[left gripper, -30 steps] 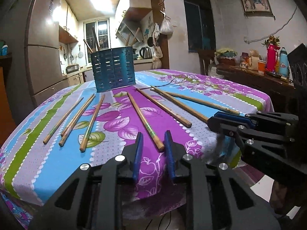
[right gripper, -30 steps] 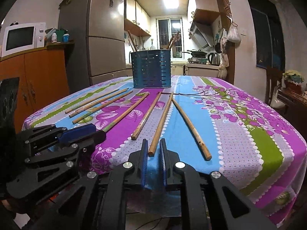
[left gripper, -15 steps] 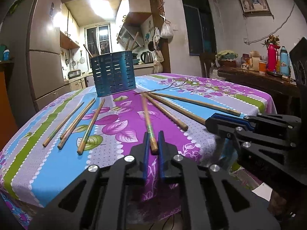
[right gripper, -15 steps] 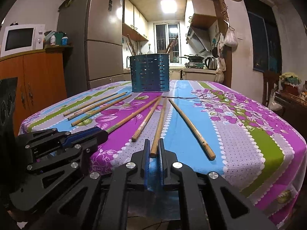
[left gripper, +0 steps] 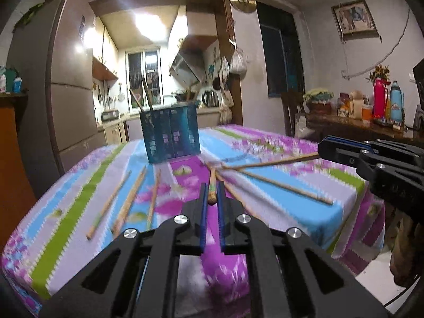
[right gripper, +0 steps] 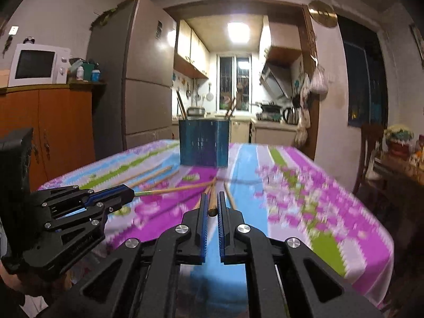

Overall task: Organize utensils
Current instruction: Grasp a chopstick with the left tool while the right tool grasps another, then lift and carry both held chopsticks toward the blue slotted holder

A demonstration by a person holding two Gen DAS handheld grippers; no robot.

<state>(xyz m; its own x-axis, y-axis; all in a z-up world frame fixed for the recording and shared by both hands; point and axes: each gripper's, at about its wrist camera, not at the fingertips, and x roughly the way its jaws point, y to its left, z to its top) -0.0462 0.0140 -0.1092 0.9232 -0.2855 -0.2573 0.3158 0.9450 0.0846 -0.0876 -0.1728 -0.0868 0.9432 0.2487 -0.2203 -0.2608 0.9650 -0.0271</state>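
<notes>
Left claw (left gripper: 212, 198): jaws drawn in tight on the near end of one wooden chopstick (left gripper: 212, 185), which runs forward from between the blue pads toward the middle of the worktop (left gripper: 66, 212). The far tip appears to meet the other raised stick near the holder; contact cannot be confirmed through the blur.

Right claw (right gripper: 211, 204): jaws likewise clamped on the near end of a second chopstick (right gripper: 212, 201), pointing ahead toward the holder. In the left wrist view this claw enters from the right edge with its stick slanting in toward the centre.

Remaining stock: three loose chopsticks (left gripper: 127, 198) lie roughly side by side on the left part of the cloth, apart from either claw. Two more (left gripper: 278, 185) lie right of centre, fanning out toward the right edge.

Holder: a blue perforated utensil holder (left gripper: 171, 135) stands upright at the far end of the worktop, beyond all sticks, with a few chopsticks already leaning inside it.

Surface: striped floral tablecloth (right gripper: 304, 198) in purple, blue, green and grey covers the worktop. Both views are motion-blurred.
</notes>
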